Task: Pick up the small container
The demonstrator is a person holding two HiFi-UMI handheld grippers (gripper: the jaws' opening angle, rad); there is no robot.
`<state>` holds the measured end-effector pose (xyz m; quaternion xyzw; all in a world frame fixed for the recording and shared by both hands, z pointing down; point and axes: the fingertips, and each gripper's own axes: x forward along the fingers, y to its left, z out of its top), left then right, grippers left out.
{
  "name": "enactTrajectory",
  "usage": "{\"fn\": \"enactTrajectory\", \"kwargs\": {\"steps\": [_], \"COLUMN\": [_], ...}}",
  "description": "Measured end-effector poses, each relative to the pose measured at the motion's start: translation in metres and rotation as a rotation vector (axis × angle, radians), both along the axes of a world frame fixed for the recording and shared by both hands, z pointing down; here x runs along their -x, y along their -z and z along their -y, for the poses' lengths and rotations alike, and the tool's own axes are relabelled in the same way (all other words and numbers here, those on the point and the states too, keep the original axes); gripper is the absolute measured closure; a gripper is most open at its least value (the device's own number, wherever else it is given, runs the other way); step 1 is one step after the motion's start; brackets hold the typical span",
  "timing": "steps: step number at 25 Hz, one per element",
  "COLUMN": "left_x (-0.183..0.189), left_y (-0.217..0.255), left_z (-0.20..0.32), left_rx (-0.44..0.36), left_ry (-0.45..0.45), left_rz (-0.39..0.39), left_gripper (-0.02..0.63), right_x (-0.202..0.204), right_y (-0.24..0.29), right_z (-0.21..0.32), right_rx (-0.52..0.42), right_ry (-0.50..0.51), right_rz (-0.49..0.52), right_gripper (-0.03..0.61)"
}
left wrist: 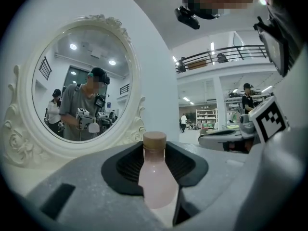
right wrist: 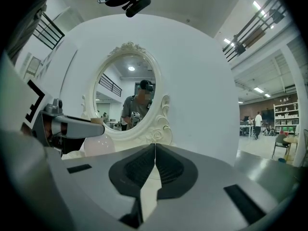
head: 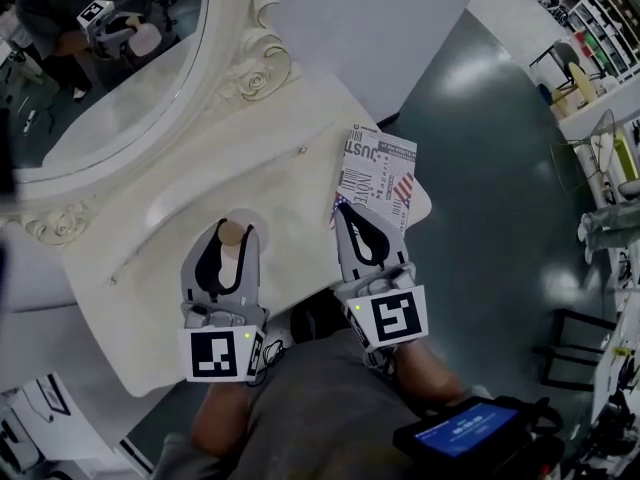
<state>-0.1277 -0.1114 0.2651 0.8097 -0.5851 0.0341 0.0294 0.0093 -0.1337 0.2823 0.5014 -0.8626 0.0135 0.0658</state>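
At the lower left of the head view, the left gripper point(head: 235, 238) is clamped on the small container point(left wrist: 155, 177), a pale pink bottle with a tan cap, standing upright between the ribbed pads. The pads press its bulging lower body, with neck and cap free above. It looks light and stiff, probably smooth plastic or glass, so the rounded wall may slip; a firm hold low on the widest part seems safest. To its right, the right gripper point(head: 347, 213) has its jaws together on nothing. Beyond lie the white table point(head: 200, 168), a printed paper item point(head: 378, 173) and the ornate mirror point(head: 110, 78), upper left.
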Motion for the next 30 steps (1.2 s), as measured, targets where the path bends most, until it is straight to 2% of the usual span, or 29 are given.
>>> {"fn": "enactTrajectory", "kwargs": {"steps": [10,30], "left_x": [0.012,0.013], "left_y": [0.029,0.034], "left_z": [0.005,0.006], "left_rx": [-0.042,-0.059], "left_ry": [0.025,0.034], "left_rz": [-0.011,-0.034], "left_gripper": [0.468,0.468], "right_x": [0.005,0.001], "right_y": [0.021,0.027], "right_z": [-0.001,-0.002], "right_rx": [-0.062,-0.091], "right_ry": [0.009,0.013], "right_rz": [-0.028,-0.03], "right_gripper": [0.565,0.566]}}
